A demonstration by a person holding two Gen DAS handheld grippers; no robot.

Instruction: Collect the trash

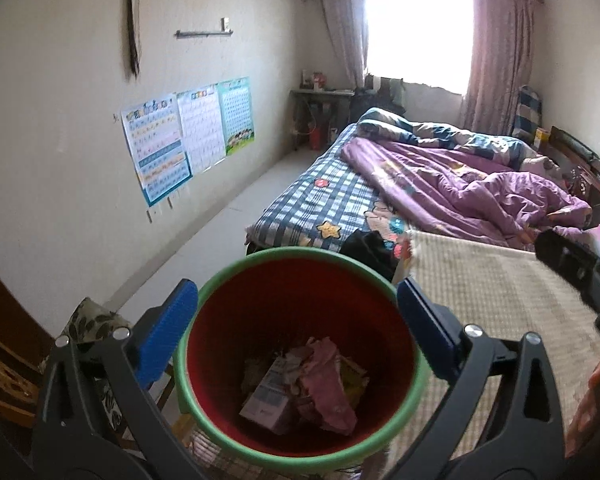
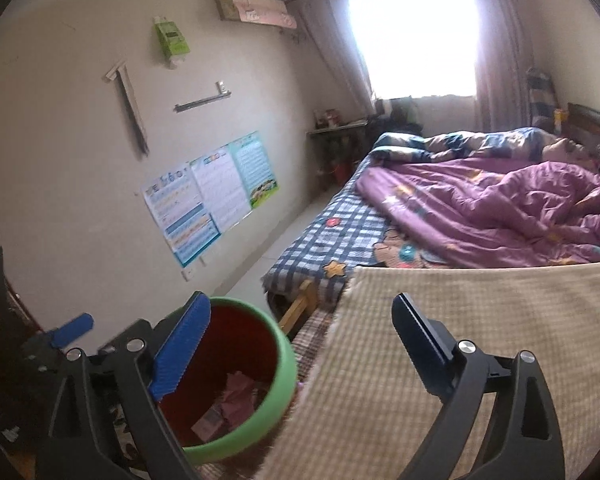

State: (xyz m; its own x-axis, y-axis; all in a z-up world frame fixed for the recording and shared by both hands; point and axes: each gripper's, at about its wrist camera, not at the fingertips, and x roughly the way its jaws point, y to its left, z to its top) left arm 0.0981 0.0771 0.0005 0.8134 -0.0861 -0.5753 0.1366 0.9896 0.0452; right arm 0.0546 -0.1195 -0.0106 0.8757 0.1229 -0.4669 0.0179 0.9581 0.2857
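Observation:
A red bin with a green rim (image 1: pixel 220 280) stands at the foot of the bed, holding a white carton (image 1: pixel 266 398) and crumpled pink paper (image 1: pixel 326 384). My left gripper (image 1: pixel 296 320) is open, its blue fingers on either side of the bin's mouth, just above it. In the right wrist view the bin (image 2: pixel 284 376) is at lower left. My right gripper (image 2: pixel 300 344) is open and empty over the edge of a beige woven mat (image 2: pixel 480 320). The right gripper's black body shows at the right edge of the left wrist view (image 1: pixel 576 268).
A bed with a checked sheet (image 1: pixel 324 204) and a purple quilt (image 1: pixel 460 184) fills the right. The beige mat (image 1: pixel 500 292) covers its near end. Posters (image 1: pixel 180 136) hang on the left wall. A chair (image 1: pixel 88 320) stands at lower left. A small table (image 1: pixel 320 96) stands by the window.

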